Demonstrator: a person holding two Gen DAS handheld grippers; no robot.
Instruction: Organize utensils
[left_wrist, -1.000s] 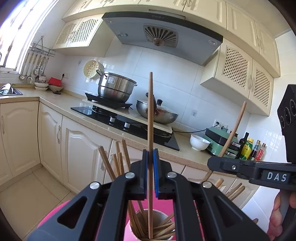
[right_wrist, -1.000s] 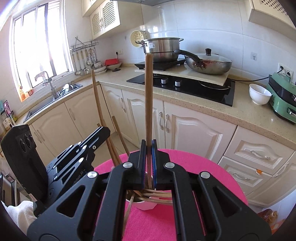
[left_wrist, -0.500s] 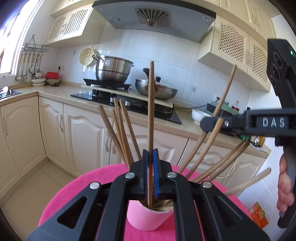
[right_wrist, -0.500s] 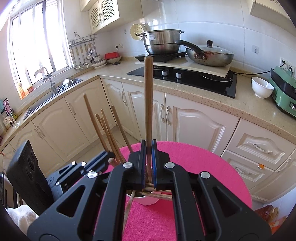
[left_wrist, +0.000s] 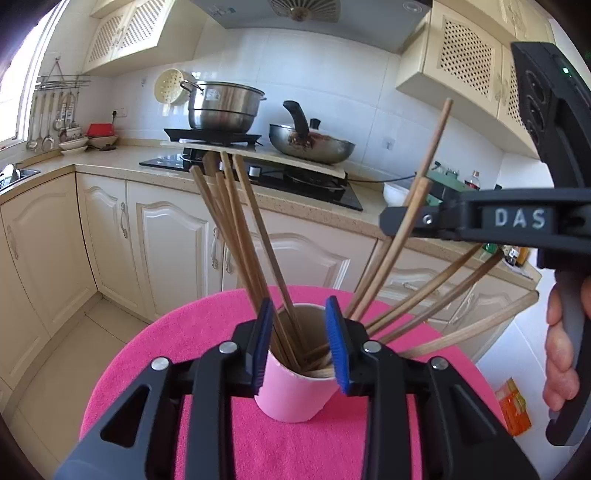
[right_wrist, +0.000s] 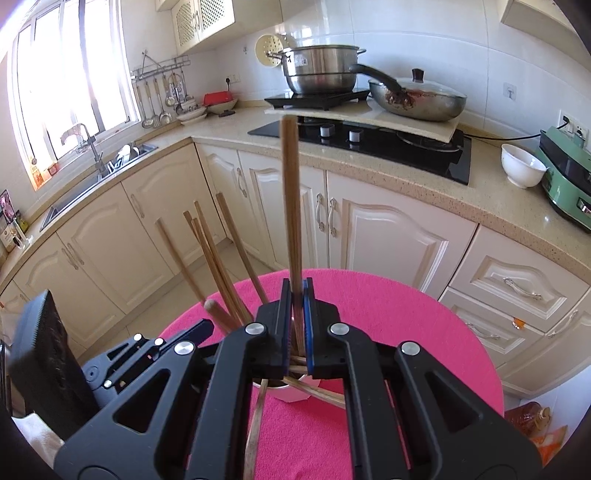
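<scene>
Left gripper (left_wrist: 299, 339) fingers are opening w/ nothing pinched, right over the small pink paper cup (left_wrist: 295, 395) on the pink round worktop (left_wrist: 177, 343). Right gripper (right_wrist: 296, 325) is clamped on one long wooden chopstick (right_wrist: 291, 206) above the cup. Sticks look light, stiff, prob slick, so grab mid-shaft.

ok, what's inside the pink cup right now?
The pink cup holds a bundle of wooden chopsticks, fanned left and right above its rim. Their lower ends and the cup's bottom are hidden by its wall and the left gripper, whose jaws are opening.
</scene>
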